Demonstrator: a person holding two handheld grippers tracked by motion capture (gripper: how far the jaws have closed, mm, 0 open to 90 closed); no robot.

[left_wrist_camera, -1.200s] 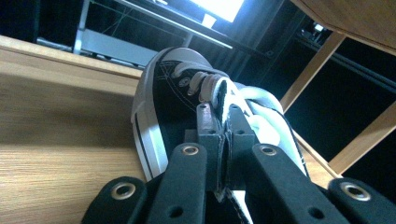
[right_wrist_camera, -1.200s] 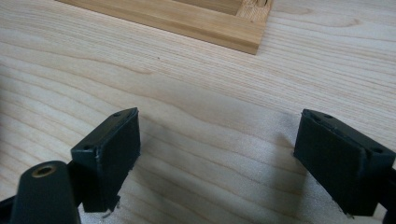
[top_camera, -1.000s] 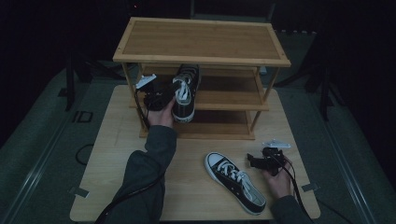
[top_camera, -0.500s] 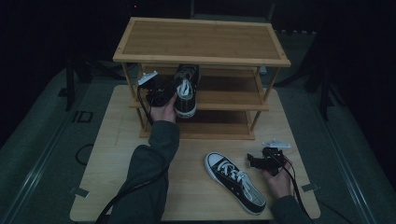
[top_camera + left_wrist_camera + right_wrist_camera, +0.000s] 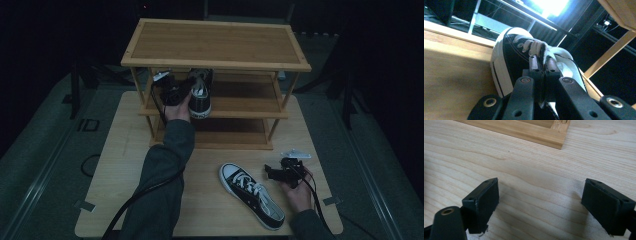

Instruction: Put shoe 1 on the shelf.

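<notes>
High view: left gripper [image 5: 176, 93], fingers clamped on the sneaker [image 5: 200, 95], has pushed it deeper onto the middle shelf [image 5: 240, 106] at 12 o'clock, placement nearly done, while right gripper [image 5: 272, 173] idles with fingers apart.

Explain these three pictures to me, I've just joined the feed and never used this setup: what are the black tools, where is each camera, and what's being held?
There is no robot arm here. A person holds a hand-held two-jaw tool in each hand. The high view looks down on the light wooden table from above the person's side. The other two cameras ride on the tools and look along their black jaws.

On the table stands a three-level wooden shoe rack. The left tool reaches into the rack's middle shelf; its own view shows the jaws closed on the tongue and laces of a black and white sneaker sitting on that shelf.

A second matching sneaker lies on the table in front of the rack. The right tool rests just beside it, jaws wide open and holding nothing; its view shows bare tabletop and the rack's bottom corner.
</notes>
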